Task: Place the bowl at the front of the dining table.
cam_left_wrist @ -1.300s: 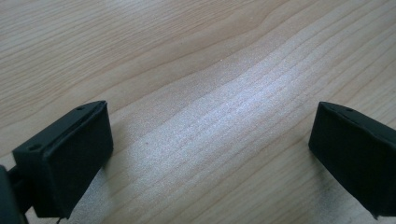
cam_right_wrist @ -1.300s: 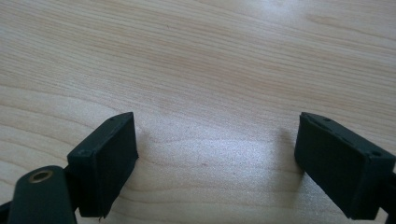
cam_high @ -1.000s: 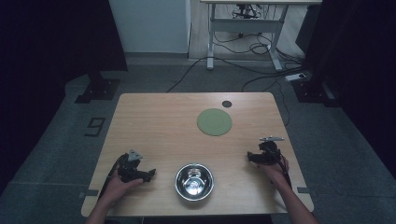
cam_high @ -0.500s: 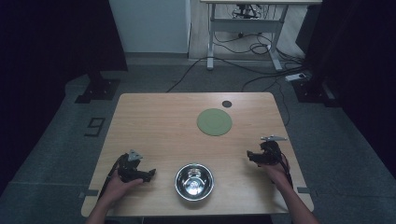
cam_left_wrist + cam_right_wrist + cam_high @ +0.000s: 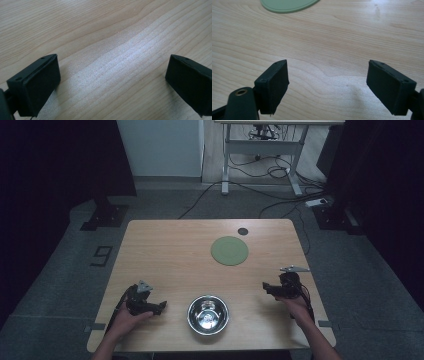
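Resting low near the front edge of the wooden desk [image 5: 165, 245], both tools have their jaws spread wide, with bare wood between them. The left tool [image 5: 161, 307] lies just to the left of the steel bowl [image 5: 208, 314] and points toward it. The right tool [image 5: 265, 287] sits on the other side of the bowl, a little farther from it. The bowl stands upright between them, touching neither. A flat green disc [image 5: 229, 250] lies farther back, near a small dark round spot [image 5: 243, 231].
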The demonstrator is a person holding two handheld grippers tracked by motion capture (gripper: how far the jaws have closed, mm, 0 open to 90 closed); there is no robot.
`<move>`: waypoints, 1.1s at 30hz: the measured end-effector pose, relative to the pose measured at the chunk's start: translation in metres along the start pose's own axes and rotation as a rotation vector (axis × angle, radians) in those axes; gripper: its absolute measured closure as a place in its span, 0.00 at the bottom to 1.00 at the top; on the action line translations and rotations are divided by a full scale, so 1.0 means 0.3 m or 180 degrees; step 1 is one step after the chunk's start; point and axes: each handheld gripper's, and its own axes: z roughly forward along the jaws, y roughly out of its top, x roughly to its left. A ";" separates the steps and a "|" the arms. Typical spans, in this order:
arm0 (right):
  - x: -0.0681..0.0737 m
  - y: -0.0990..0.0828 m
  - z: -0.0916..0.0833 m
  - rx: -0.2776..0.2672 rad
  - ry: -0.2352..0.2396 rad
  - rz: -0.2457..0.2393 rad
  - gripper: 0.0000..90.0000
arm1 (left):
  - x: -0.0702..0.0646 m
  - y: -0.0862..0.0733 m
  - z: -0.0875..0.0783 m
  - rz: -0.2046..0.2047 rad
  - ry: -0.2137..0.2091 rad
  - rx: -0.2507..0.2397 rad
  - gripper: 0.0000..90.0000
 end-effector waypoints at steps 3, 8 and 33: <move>0.008 -0.001 -0.008 -0.0007 0.0043 -0.0024 0.21 | 0.000 0.000 0.000 0.0000 -0.0001 0.0000 0.00; 0.024 0.001 -0.014 -0.0011 0.0104 -0.0074 0.21 | 0.000 0.000 0.000 0.0001 -0.0001 0.0001 0.00; 0.104 -0.001 -0.039 -0.0035 0.0354 -0.0220 0.23 | 0.000 0.000 0.000 0.0001 -0.0001 0.0000 0.00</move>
